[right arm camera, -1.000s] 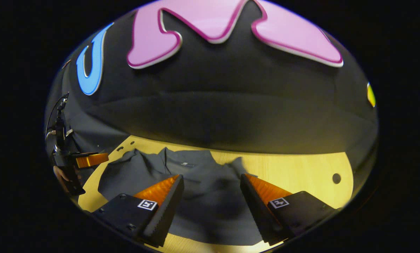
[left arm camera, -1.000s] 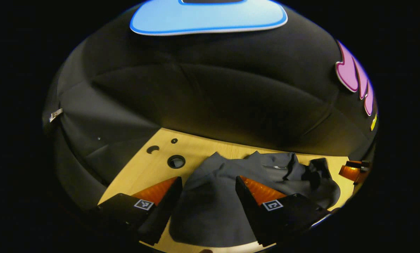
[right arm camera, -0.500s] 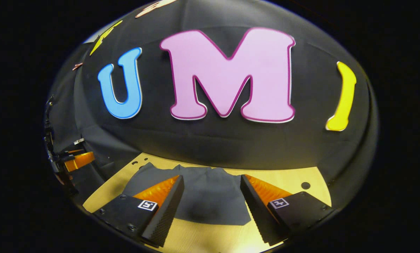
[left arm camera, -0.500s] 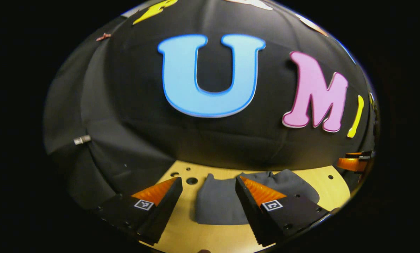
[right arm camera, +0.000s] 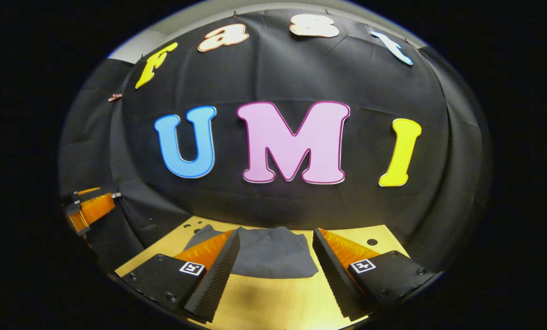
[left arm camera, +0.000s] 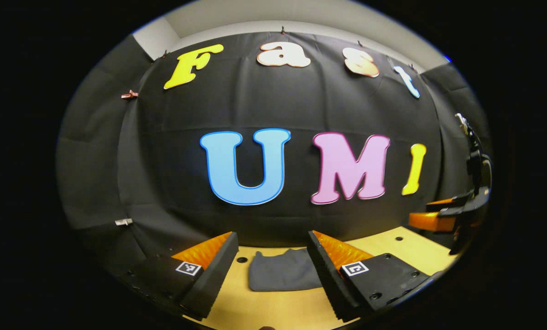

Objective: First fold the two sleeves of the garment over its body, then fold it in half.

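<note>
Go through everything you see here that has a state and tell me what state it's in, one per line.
Garment: folded into a compact bundle, lying flat on the table, nothing touching it.
Left gripper: jaws open, empty, held back from the garment.
Right gripper: jaws open, empty, held back from the garment.
Table: carries the garment near its far edge.
</note>
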Demonstrator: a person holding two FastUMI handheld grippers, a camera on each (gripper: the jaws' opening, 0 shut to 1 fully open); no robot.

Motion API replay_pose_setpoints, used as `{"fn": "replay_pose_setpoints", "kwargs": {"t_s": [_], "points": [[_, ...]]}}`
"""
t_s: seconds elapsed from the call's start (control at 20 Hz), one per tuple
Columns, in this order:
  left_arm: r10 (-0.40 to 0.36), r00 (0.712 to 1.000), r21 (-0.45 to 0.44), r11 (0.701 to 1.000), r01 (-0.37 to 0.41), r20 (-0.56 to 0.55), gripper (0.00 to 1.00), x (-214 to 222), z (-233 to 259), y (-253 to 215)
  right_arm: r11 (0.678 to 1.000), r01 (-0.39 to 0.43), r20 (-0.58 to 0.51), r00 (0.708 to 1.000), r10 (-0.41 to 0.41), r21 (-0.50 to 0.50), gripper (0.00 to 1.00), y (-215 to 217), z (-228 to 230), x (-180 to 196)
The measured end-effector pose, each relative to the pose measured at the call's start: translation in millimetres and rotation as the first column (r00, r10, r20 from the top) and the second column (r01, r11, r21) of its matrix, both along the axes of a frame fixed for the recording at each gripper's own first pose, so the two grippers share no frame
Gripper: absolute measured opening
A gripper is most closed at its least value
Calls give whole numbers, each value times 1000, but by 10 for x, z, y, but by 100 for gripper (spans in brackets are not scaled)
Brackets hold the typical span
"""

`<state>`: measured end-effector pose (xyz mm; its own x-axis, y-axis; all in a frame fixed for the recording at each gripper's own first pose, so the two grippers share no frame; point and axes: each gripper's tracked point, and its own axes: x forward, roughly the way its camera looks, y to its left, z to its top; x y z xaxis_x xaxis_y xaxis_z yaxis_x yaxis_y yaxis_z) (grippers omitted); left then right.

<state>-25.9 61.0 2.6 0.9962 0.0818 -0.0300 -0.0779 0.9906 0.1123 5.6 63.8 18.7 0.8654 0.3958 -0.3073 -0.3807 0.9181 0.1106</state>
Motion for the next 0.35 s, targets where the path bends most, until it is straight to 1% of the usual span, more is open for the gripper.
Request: {"fn": "replay_pose_setpoints", "kwargs": {"t_s": [0.1, 0.2, 0.35], "points": [[-27, 1000, -25, 999, 27, -1, 95, -249, -20, -117, 998, -39, 44, 998, 37, 45, 99, 65, 170, -314], [-9, 1000, -24, 1000, 9, 4, 95, -460, -24, -117, 995, -76, 85, 994, 71, 65, 98, 95, 290, -591], [14, 999, -14, 1000, -13, 41, 96, -690, 16, -103, 994, -88, 151, 986, 77, 65, 99, 107, 450, -952]]}}
